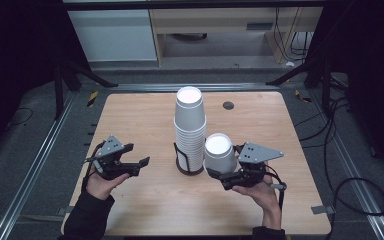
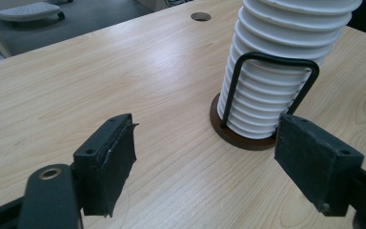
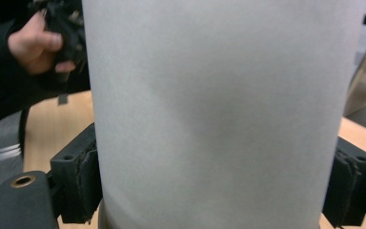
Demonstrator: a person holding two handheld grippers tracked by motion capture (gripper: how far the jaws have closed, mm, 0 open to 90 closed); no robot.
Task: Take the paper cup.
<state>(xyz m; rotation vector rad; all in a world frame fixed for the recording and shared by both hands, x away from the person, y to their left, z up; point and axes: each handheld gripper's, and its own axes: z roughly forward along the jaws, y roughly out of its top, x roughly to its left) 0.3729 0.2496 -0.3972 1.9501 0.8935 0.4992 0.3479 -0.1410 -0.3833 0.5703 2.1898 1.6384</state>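
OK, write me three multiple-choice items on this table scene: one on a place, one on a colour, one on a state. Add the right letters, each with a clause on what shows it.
1. Where does the stack of cups stand?
A. in a wire holder near the table's middle
B. on the floor
C. at the table's left edge

2. What colour is the single cup?
A. red
B. white
C. blue

3. How are the left tongs?
A. shut on a cup
B. shut on the wire holder
C. open, holding nothing

Answers:
1. A: the dark wire holder rings the stack's foot in the left gripper view.
2. B: it looks white in the high view.
3. C: their jaws stand apart over the bare table, while the right tongs grip the single cup.
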